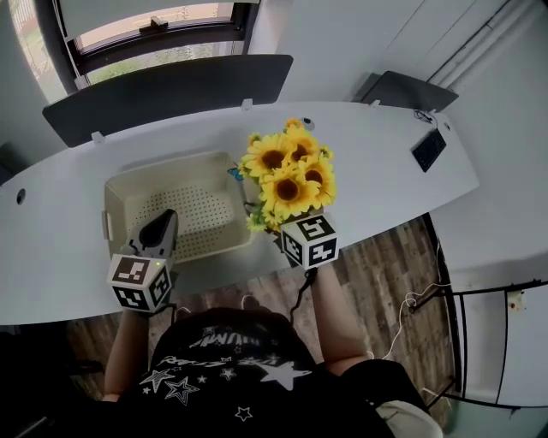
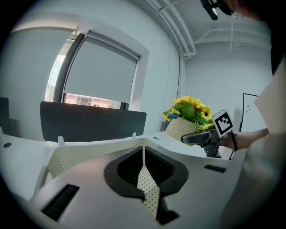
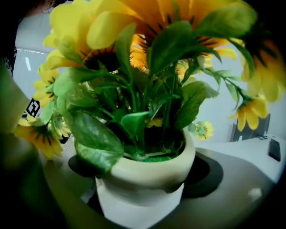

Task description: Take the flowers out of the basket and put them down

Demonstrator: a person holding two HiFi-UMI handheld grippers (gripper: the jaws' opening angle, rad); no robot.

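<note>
The right gripper (image 3: 144, 178) is holding its jaws clamped on a cream flower pot (image 3: 134, 199). They are pressing on either side of the pot, about where the rounded rim is meeting the narrower white base. A bunch of sunflowers (image 1: 288, 174) with broad green leaves is rising out of the pot and crowding that gripper's view.

The left gripper (image 2: 144, 157) is keeping its jaws nearly together, pinching the thin perforated wall of a cream plastic basket (image 1: 184, 214) at its near edge. The basket is sitting on a long white surface (image 1: 385, 184) and looks empty.

The pot is hanging just beside the basket's right side, outside it. In the left gripper view it seems to be raised clear of the surface, though the gap beneath it is hard to make out. Beyond it, a dark divider panel (image 1: 171, 92) is standing along the far edge, with a window (image 1: 154, 26) behind.

The pot looks stiff and smooth, so it is probably a little slippery and would likely chip if dropped. The sunflowers look artificial and light, yet they are spreading wider than the pot, so the load is probably top-heavy and keen to tip. The stems and petals are soft and would bend or pull loose. The pot's body under the rim is the sound place to grip, and the pot should be kept upright.
</note>
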